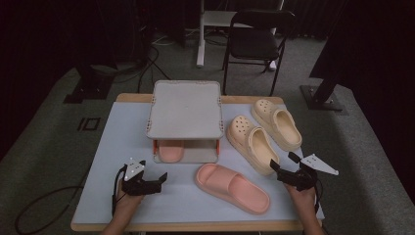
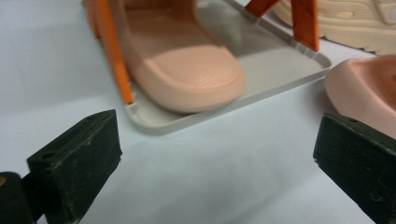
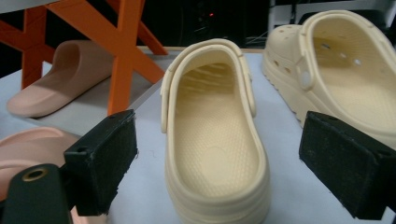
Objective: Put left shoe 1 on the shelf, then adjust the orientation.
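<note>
grey rack (image 1: 185, 110) shelters pink slide (image 1: 171, 150), cream clogs (image 1: 252, 143) beside

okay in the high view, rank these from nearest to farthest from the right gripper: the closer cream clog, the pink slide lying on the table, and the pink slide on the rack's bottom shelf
From the right gripper:
1. Closer cream clog, just ahead and left of it.
2. Pink slide on the table, farther left, near the front edge.
3. Pink slide on the rack's bottom shelf, far left, under the grey top.

One pink slide (image 1: 171, 150) lies under the rack (image 1: 185, 108); its mate (image 1: 232, 187) lies beside two cream clogs (image 1: 264, 131).
</note>
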Demonstrator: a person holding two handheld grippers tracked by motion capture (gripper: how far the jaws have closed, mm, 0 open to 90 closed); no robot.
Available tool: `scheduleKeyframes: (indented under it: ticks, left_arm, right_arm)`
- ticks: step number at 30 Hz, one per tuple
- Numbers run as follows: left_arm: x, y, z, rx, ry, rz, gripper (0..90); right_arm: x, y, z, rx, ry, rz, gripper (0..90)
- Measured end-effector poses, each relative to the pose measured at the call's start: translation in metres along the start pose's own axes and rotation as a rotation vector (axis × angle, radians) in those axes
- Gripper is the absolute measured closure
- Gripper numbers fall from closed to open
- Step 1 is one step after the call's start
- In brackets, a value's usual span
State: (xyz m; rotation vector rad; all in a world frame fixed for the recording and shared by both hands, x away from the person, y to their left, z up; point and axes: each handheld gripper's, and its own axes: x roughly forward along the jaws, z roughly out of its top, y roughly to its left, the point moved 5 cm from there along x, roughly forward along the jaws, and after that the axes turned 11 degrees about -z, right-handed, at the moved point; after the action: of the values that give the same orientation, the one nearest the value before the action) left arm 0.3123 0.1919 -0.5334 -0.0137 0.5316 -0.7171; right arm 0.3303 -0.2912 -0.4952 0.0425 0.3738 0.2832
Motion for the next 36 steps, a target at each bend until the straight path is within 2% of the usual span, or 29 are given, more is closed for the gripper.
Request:
scheduleKeyframes:
  ticks: [2, 5, 7, 10, 13, 15, 16, 20, 21, 24, 27, 36]
  left_arm:
    - [-0.006, 0.004, -0.002, -0.006, -0.011, 0.022, 0.9]
    - [-0.014, 0.008, -0.004, -0.005, -0.038, 0.026, 0.9]
    - [-0.021, 0.011, -0.005, 0.001, -0.062, 0.010, 0.9]
    - [-0.027, 0.015, -0.007, -0.004, -0.074, 0.025, 1.0]
    - [-0.033, 0.019, -0.010, -0.011, -0.093, 0.029, 1.0]
    - [-0.036, 0.020, -0.012, -0.005, -0.089, 0.037, 0.9]
    - [-0.037, 0.021, -0.012, -0.006, -0.095, 0.038, 1.0]
    - [-0.042, 0.023, -0.014, -0.005, -0.100, 0.044, 1.0]
    - [-0.043, 0.023, -0.015, -0.002, -0.094, 0.045, 1.0]
    - [-0.044, 0.023, -0.016, -0.001, -0.094, 0.047, 0.9]
    - [-0.046, 0.024, -0.017, -0.007, -0.102, 0.046, 1.0]
    - [-0.050, 0.026, -0.018, 0.005, -0.117, 0.060, 1.0]
  right_arm:
    - [0.003, 0.000, 0.002, -0.020, 0.008, 0.001, 10.9]
    - [0.010, -0.001, 0.004, -0.050, 0.031, 0.010, 11.4]
    - [0.014, -0.002, 0.006, -0.057, 0.039, 0.014, 14.0]
    - [0.022, -0.004, 0.010, -0.059, 0.048, 0.023, 17.8]
    - [0.032, -0.007, 0.012, -0.094, 0.066, 0.011, 22.3]
    - [0.040, -0.009, 0.014, -0.118, 0.079, 0.007, 28.8]
    - [0.044, -0.010, 0.014, -0.129, 0.085, 0.014, 28.9]
    - [0.056, -0.012, 0.016, -0.116, 0.112, 0.041, 33.8]
    - [0.064, -0.013, 0.018, -0.118, 0.126, 0.044, 35.3]
    - [0.074, -0.014, 0.022, -0.141, 0.142, 0.046, 38.7]
    - [0.083, -0.013, 0.024, -0.157, 0.149, 0.069, 39.5]
    - [0.107, -0.014, 0.020, -0.191, 0.207, 0.060, 41.1]
